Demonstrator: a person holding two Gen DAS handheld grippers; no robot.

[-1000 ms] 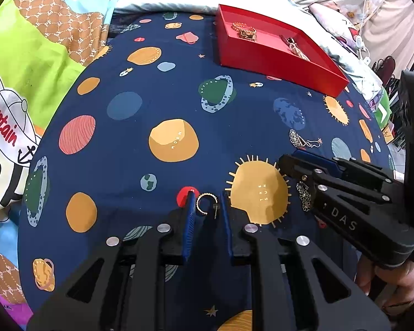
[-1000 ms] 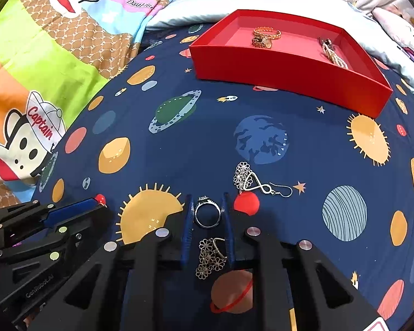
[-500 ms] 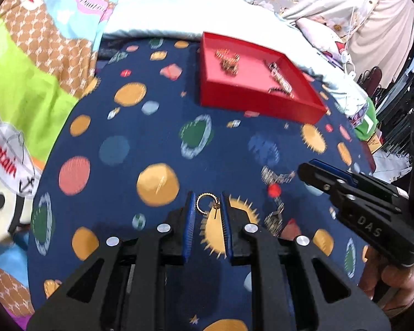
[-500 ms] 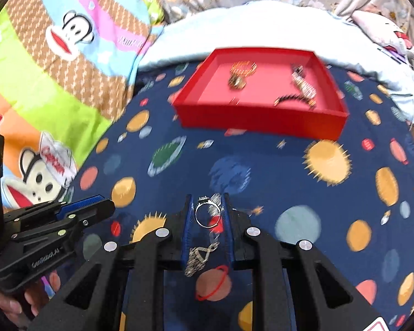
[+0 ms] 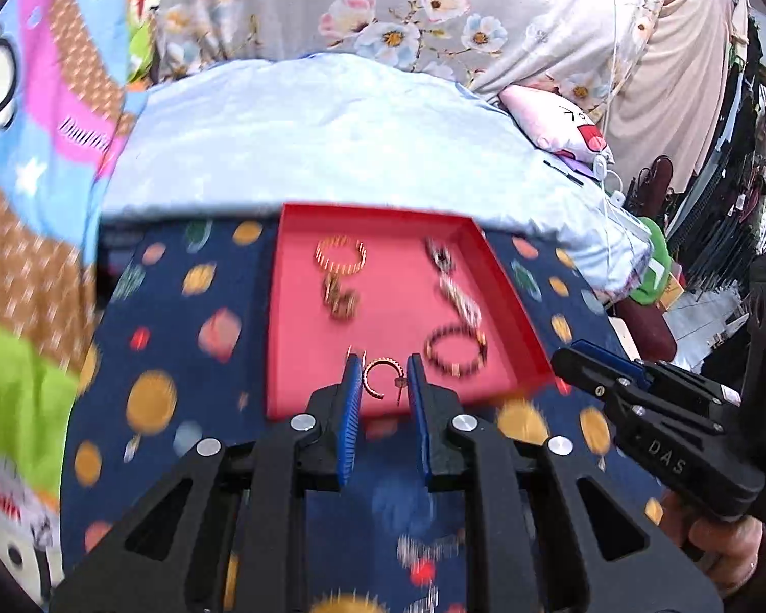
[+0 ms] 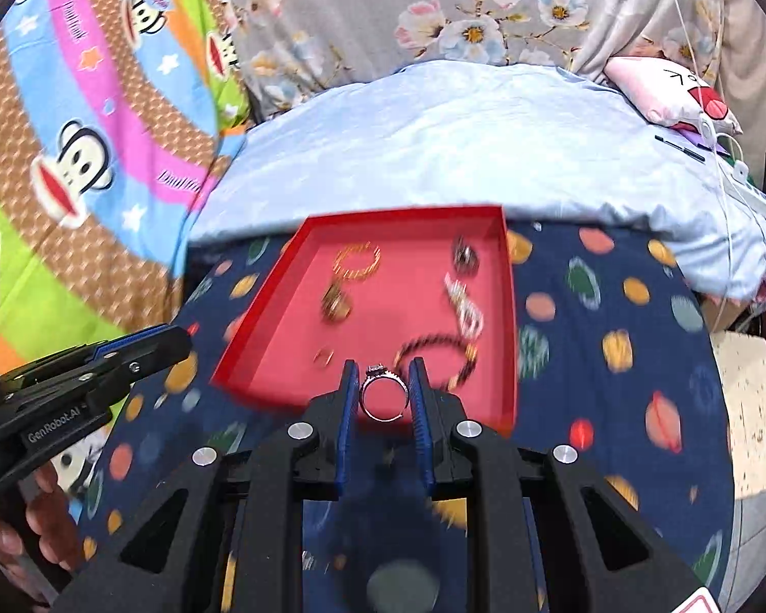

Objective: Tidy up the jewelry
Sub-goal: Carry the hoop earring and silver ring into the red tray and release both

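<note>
ring (image 6: 383, 392): shiny silver metal | hoop earring (image 5: 379, 377): gold metal | tray (image 6: 509, 306): matt red | bedspread (image 6: 613, 398): printed cloth

I see the tray (image 5: 505, 306) on the patterned cloth (image 5: 178, 357), ahead of both grippers; several jewelry pieces (image 5: 339, 255) lie inside it, the pale sheet (image 5: 332, 133) behind.

Bright, even light; motion blur in both views.
Soft diffuse light, no hard shadows or glare noted. The cloth (image 5: 189, 398) and the tray (image 6: 281, 357) contents are smeared by blur, while the fingers (image 5: 350, 398) and the ring (image 6: 383, 393) are rendered sharp. Strong fisheye bending is seen at the edges, with dark vignetted corners. Background right in the left view is dimmer.
</note>
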